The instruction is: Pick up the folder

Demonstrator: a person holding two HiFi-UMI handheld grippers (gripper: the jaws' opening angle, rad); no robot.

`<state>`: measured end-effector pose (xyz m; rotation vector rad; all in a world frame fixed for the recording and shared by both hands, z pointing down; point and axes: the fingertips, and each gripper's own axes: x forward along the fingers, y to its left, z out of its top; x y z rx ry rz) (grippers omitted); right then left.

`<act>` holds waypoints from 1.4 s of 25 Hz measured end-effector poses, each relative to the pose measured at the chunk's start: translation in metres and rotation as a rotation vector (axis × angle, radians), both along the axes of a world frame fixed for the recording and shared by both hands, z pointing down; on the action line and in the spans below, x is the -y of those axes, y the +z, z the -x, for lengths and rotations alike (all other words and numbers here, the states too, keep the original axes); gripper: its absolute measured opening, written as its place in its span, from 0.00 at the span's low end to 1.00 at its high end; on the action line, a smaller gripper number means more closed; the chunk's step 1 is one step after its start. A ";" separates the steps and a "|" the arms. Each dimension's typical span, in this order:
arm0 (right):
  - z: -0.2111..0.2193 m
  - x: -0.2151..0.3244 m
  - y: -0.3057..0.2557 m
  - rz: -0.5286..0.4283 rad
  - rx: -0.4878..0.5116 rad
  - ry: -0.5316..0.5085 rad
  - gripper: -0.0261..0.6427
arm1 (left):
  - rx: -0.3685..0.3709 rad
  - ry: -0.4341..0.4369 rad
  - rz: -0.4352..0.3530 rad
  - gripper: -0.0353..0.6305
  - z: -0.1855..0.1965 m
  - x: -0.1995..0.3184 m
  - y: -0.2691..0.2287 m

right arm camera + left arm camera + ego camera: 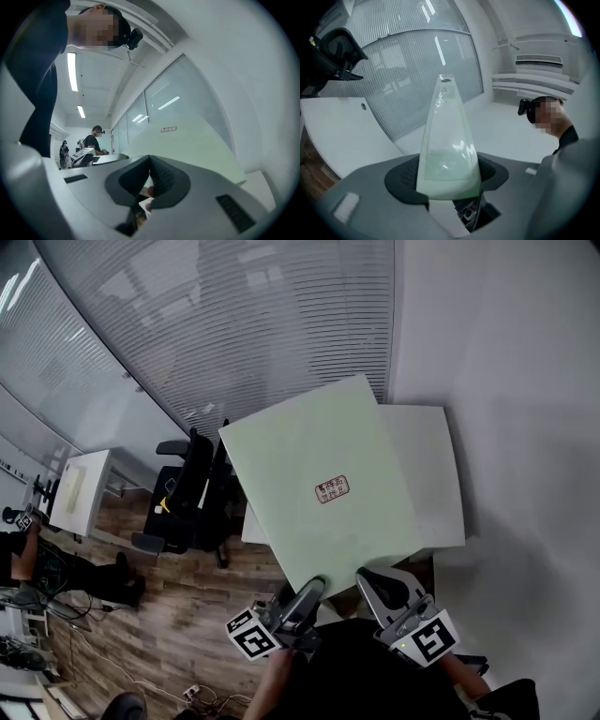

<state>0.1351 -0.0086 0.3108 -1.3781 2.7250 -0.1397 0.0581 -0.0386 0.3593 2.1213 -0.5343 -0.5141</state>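
Note:
A pale green folder (pixel 323 479) with a small label (pixel 331 489) hangs in the air above a white table (pixel 441 474), and both grippers grip its near edge. My left gripper (pixel 309 589) has its jaws wide around the folder's thick end; in the left gripper view the folder (pixel 447 140) rises edge-on from between the dark pads (pixel 405 180) of that gripper (pixel 447 180). My right gripper (pixel 375 585) is shut on the near edge. In the right gripper view its pads (pixel 164 178) meet where that gripper (pixel 150 161) closes, and the folder's face (pixel 187 145) spreads out beyond them.
A black office chair (pixel 192 493) stands on the wood floor left of the table. Farther left are a second white desk (pixel 80 488) and a person (pixel 19 554). A ribbed glass wall (pixel 234 324) runs behind. The right gripper view shows people standing at a desk (pixel 93 138).

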 end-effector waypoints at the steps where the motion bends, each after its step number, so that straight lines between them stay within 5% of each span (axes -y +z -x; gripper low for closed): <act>1: -0.001 -0.003 0.000 -0.001 -0.001 -0.005 0.04 | -0.003 -0.013 -0.006 0.47 0.002 -0.003 -0.001; 14: -0.016 -0.028 -0.010 -0.021 0.007 -0.029 0.04 | -0.022 -0.109 -0.035 0.47 0.000 -0.028 -0.012; 35: -0.018 -0.021 -0.001 -0.006 0.015 -0.053 0.04 | -0.017 -0.124 -0.005 0.48 -0.004 -0.028 0.002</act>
